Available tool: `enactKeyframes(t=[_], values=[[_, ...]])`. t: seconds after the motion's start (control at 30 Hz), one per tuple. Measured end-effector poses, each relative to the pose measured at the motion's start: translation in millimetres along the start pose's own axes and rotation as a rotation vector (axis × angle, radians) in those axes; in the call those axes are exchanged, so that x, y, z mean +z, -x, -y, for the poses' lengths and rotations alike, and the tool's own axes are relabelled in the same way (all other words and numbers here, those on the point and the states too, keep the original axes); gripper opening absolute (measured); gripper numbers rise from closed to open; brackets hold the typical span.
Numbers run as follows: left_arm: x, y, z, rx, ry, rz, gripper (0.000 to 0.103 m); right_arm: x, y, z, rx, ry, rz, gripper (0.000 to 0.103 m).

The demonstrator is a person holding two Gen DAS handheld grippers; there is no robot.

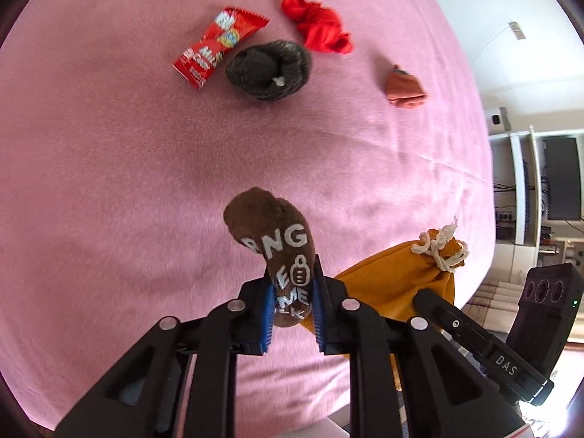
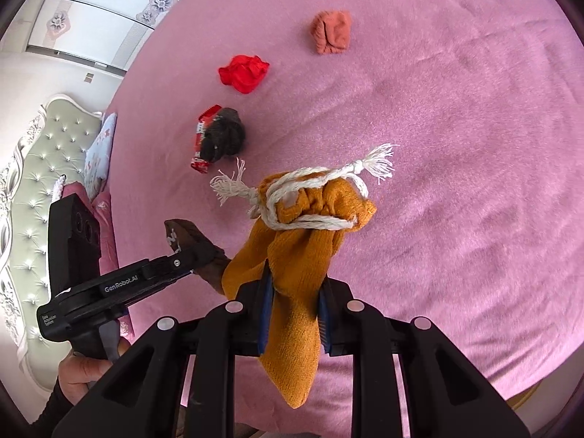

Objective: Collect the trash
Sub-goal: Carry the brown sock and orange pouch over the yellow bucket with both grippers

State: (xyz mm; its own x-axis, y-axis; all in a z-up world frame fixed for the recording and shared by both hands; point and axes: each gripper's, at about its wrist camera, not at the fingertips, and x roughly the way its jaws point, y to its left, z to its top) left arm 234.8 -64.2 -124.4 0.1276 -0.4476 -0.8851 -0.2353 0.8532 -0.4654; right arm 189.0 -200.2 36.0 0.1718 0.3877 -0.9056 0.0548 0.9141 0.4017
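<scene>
The left gripper (image 1: 292, 292) has its fingers pinching a brown sock (image 1: 279, 252) printed with white letters, its toe standing up clear of the pink bed (image 1: 109, 168); the right gripper (image 2: 295, 310) has its fingers pinching a mustard-yellow drawstring bag (image 2: 303, 255), whose gathered mouth is wound with a white cord (image 2: 310, 197) frayed at both ends; bag and sock hang just beside each other, the bag to the right of the sock. Farther off on the bed lie a red snack wrapper (image 1: 215, 47), touching a dark grey rolled sock (image 1: 270, 69) to its right, then a crumpled red cloth (image 1: 317, 29) near them, and a folded salmon cloth (image 1: 405, 87) well apart to the right; a hand (image 2: 84, 372) grips the left gripper's handle.
</scene>
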Motion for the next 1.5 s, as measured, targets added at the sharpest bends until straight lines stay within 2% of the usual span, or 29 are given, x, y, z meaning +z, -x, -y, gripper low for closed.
enactKeyframes(t=[0.2, 0.4, 0.63, 0.87, 1.2, 1.5], values=[[-33, 42, 3, -0.038, -0.073, 0.034, 0.018, -48, 34, -18, -0.007, -0.009, 0.087, 0.021], [-70, 69, 5, -0.057, -0.164, 0.026, 0.018, -102, 63, -23, -0.001, -0.044, 0.156, 0.021], [-115, 68, 16, -0.075, -0.226, -0.029, 0.018, -152, 92, 9, -0.019, -0.133, 0.202, 0.021], [-150, 29, 73, -0.075, -0.341, -0.130, 0.018, -190, 128, 72, -0.049, -0.271, 0.245, 0.021], [-222, -61, 192, -0.046, -0.561, -0.298, 0.018, -247, 178, 179, -0.113, -0.467, 0.286, 0.021], [-288, -148, 251, 0.019, -0.696, -0.451, 0.018, -306, 192, 267, -0.124, -0.656, 0.289, 0.021]])
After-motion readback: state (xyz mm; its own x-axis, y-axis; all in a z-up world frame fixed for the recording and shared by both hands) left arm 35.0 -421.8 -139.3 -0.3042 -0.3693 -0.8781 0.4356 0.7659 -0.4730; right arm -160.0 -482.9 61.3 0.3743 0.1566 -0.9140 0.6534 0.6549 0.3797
